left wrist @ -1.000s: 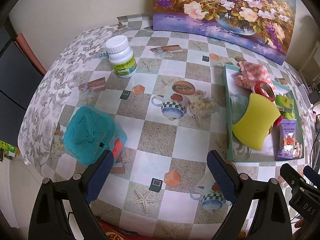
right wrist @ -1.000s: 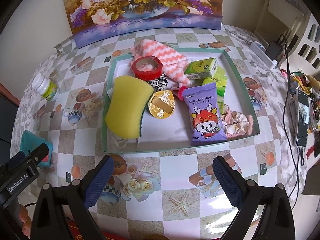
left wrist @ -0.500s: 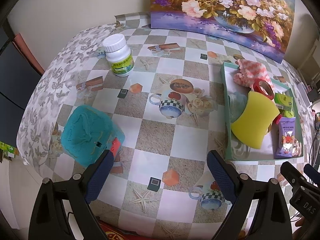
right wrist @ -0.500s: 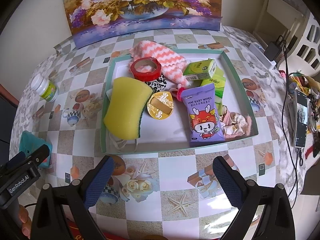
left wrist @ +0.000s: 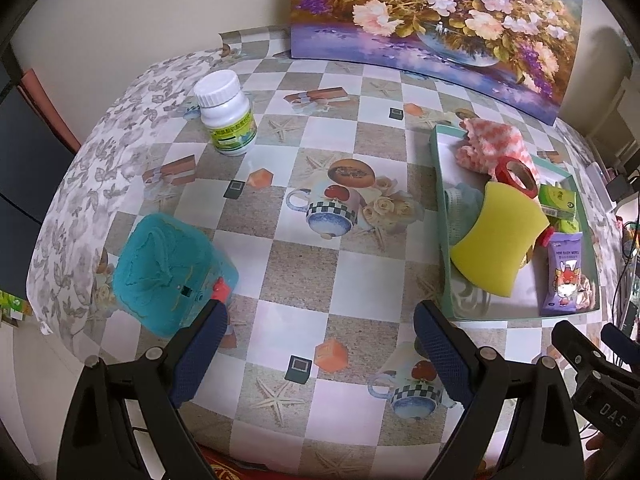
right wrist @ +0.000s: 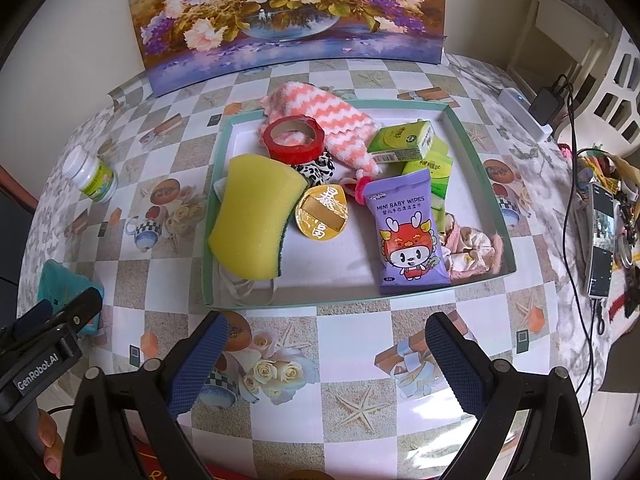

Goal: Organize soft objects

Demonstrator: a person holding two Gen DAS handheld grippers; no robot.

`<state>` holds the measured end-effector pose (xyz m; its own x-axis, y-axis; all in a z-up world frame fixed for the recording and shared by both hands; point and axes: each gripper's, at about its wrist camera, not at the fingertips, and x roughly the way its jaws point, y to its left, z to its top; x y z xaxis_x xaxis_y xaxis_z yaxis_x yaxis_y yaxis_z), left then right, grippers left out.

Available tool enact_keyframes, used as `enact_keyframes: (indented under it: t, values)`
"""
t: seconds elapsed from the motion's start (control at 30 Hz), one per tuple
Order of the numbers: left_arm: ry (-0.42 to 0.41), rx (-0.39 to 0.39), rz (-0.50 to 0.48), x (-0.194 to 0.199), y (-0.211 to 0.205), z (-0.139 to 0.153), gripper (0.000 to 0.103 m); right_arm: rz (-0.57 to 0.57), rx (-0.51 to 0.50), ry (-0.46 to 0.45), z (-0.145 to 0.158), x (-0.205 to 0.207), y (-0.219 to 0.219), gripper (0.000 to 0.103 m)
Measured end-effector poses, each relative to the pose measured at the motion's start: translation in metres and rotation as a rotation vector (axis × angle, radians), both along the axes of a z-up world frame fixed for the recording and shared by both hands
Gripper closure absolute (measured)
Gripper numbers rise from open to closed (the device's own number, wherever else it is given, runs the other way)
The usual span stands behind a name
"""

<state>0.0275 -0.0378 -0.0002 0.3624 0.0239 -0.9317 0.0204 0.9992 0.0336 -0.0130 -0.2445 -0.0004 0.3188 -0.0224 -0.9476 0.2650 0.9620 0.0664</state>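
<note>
A shallow green-rimmed tray holds a yellow sponge, a pink-and-white zigzag cloth, a red tape roll, a purple baby-wipes pack, green tissue packs, a gold disc and a pale scrunchie. A teal soft pouch lies near the table's left front edge. My left gripper is open above the tablecloth, its left pad beside the pouch. Nothing sits in my right gripper, which hangs open in front of the tray.
A white pill bottle with a green label stands at the back left. A flower painting leans on the wall behind. A phone, cables and a charger crowd the right edge.
Both views shift slightly, as if both grippers drew back a little. No object moved, and both stayed open.
</note>
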Motion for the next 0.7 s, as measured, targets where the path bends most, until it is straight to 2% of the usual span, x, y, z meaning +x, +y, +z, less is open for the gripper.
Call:
enact_keyframes:
  t: [0.7]
  values:
    - [-0.009,-0.016,-0.002,-0.0006,-0.0008,0.0027,0.009,0.002,0.0,0.0,0.0003,-0.0004,-0.0001,0.003]
